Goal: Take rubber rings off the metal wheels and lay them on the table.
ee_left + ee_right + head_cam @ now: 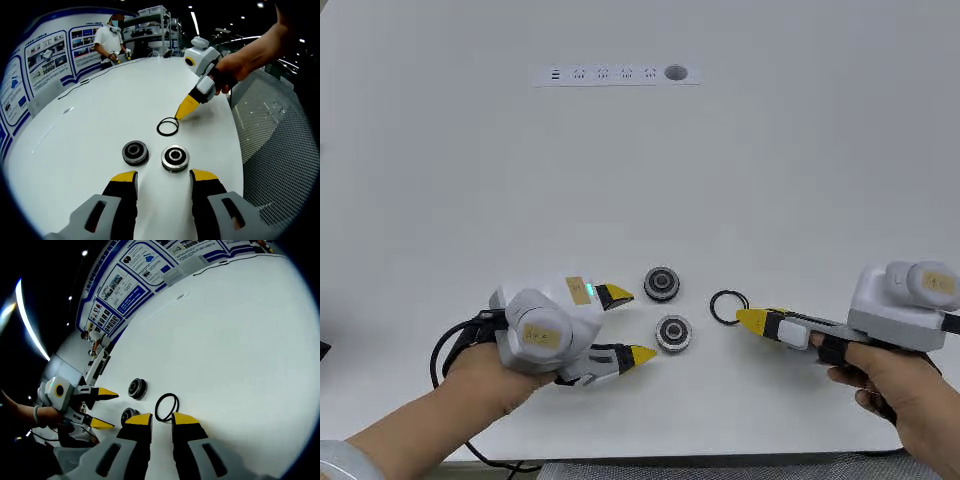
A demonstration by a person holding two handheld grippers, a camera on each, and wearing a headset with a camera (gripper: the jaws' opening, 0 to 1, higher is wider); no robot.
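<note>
Two small metal wheels lie on the white table (620,180). The farther wheel (662,283) (135,152) (137,388) has a dark outer band. The nearer wheel (673,333) (175,157) (129,416) shows a bare silvery rim. A loose black rubber ring (728,306) (168,126) (167,406) lies flat to their right. My left gripper (632,323) (164,176) (105,408) stands open, just left of the wheels, holding nothing. My right gripper (752,320) (189,106) (161,419) points at the ring from the right, its jaws slightly apart and empty.
A white power strip (615,74) lies at the far middle of the table. A black cable (455,345) loops behind my left hand. The table's front edge (720,455) runs close under both hands. A person (110,40) stands far off past the table.
</note>
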